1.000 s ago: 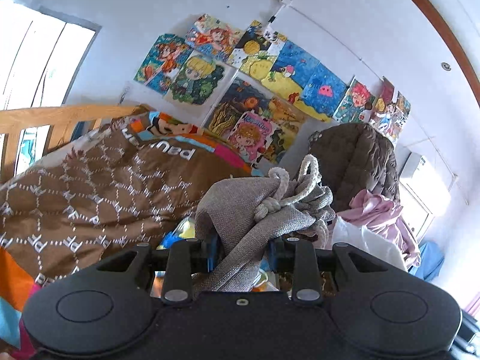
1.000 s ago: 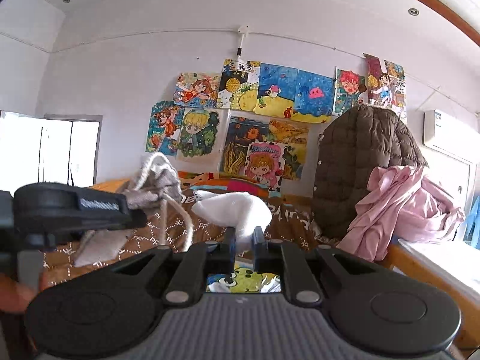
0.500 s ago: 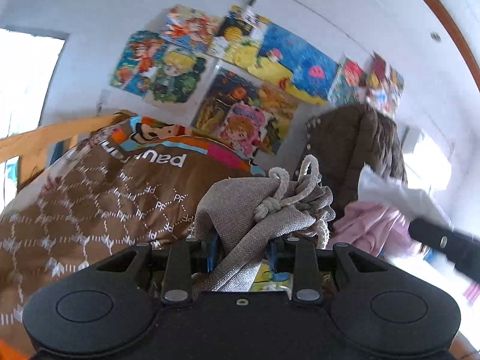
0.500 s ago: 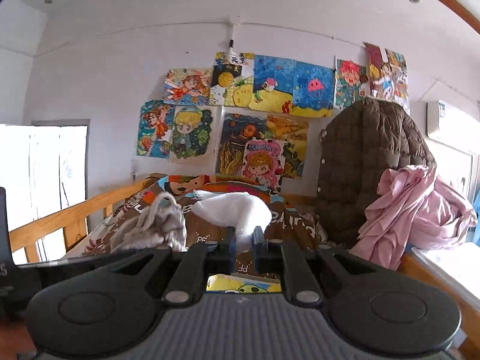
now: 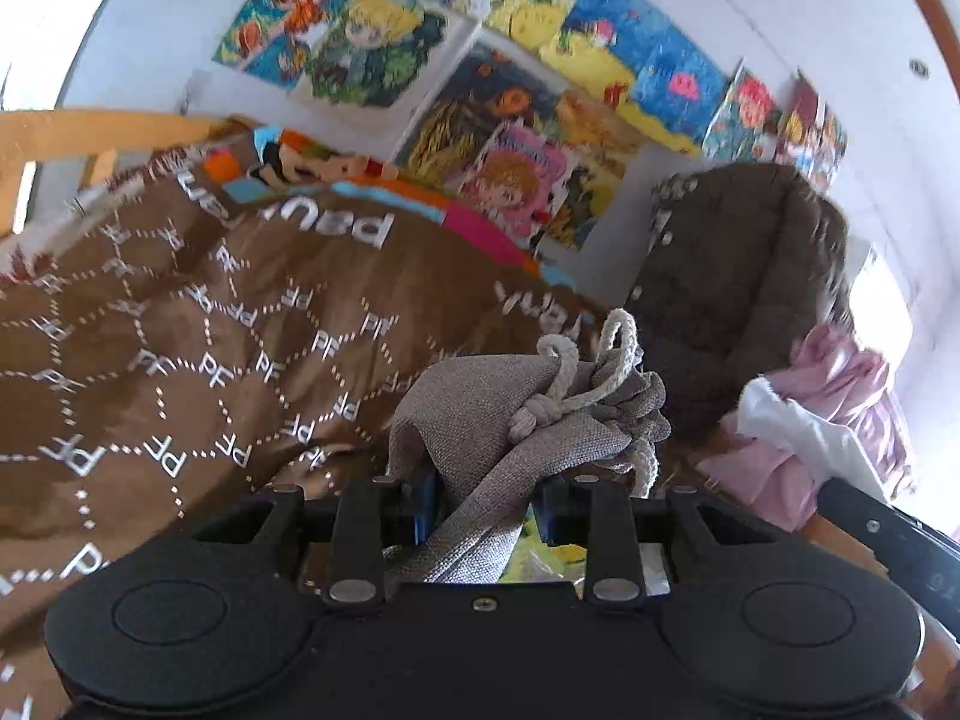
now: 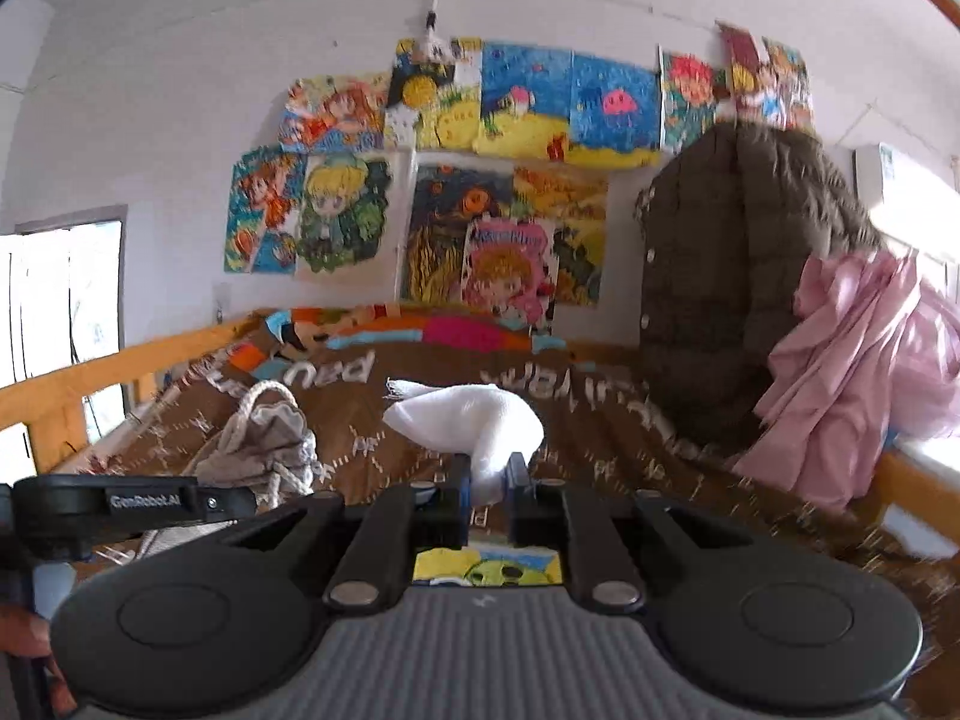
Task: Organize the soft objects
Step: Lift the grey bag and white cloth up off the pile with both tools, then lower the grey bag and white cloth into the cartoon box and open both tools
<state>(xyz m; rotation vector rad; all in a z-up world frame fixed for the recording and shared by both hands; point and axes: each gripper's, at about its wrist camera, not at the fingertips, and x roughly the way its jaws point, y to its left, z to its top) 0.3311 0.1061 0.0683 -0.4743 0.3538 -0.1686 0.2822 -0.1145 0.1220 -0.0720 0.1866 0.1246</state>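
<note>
Left wrist view: the left gripper (image 5: 480, 501) has its jaws pinched narrow on a grey drawstring bag (image 5: 516, 414), gathered near the neck so the knotted white cord (image 5: 576, 372) stands up above the fingers and the loose cloth trails down behind them. Held bunched like that, the bag stays in one bundle, which I judge is why it is taken by the neck and not by a corner. The right wrist view shows the right gripper (image 6: 486, 489) closed just as tightly on a white sock (image 6: 474, 426), clamped at its lower end with the puffed part lolling to the left above the jaws. Both soft things are up in the air over the bed, the bag to the left of the sock and near it, not touching as far as I can tell.

Beneath them spreads a brown quilt (image 5: 198, 348) with white lettering, and it offers broad open ground for setting things down. A wooden bed rail (image 6: 72, 384) closes the left side. On the right a dark quilted jacket (image 6: 732, 276) stands upright against the wall with pink cloth (image 6: 852, 360) heaped beside it, so that side is crowded. The two grippers sit close together; I would guess any swing inward risks the cord snagging the other tool.
</note>
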